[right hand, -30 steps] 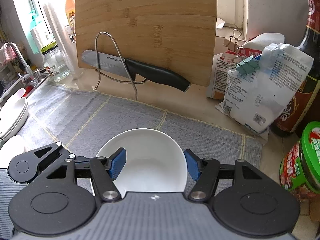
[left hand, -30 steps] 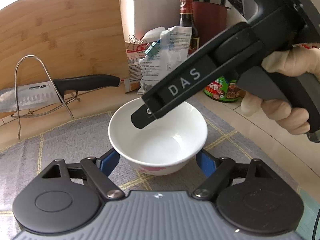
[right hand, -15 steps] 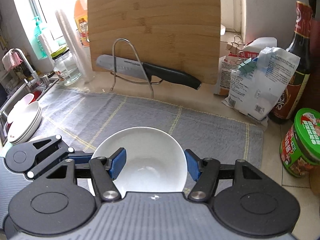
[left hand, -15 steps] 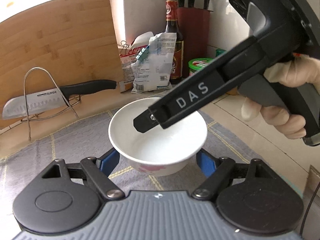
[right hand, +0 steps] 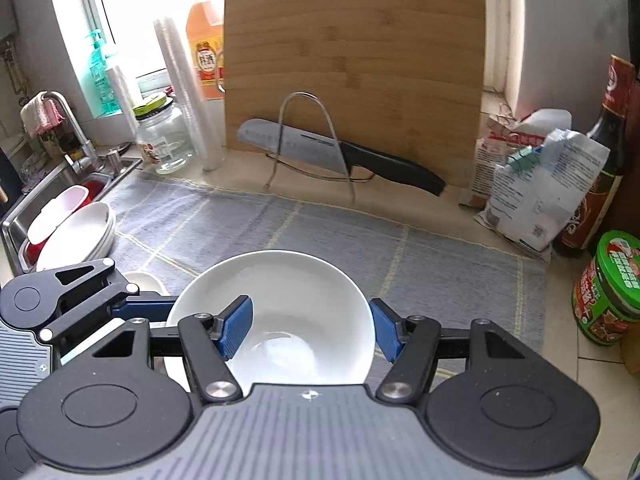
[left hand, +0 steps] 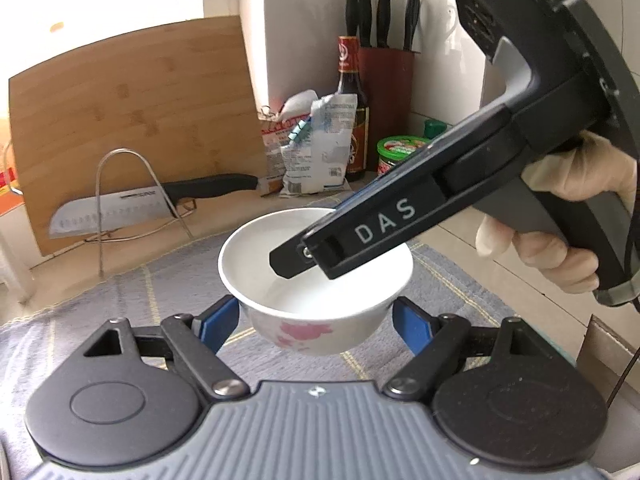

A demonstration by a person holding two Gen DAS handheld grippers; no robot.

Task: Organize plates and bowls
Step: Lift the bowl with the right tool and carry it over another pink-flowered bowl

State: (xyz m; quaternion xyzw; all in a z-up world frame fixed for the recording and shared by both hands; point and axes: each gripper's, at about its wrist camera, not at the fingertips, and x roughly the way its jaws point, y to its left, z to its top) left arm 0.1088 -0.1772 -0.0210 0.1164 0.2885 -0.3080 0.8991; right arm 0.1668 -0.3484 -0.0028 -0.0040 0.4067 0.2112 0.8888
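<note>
Both grippers clamp one white ceramic bowl with a pink flower [left hand: 316,280]: the left gripper [left hand: 316,320] across its sides, the right gripper [right hand: 310,330] over its rim, above a grey checked cloth [right hand: 320,236] on the beige kitchen counter [left hand: 500,264]. A bamboo cutting board [right hand: 356,72] leans behind.

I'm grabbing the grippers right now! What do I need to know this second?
Left gripper: shut across the sides of the white bowl.
Right gripper: shut on the same bowl's wall, one finger inside, one outside.
Bowl: upright, held above the grey mat.
Done: bowl picked up.
Left: probably set it with the stacked white dishes by the sink.
</note>
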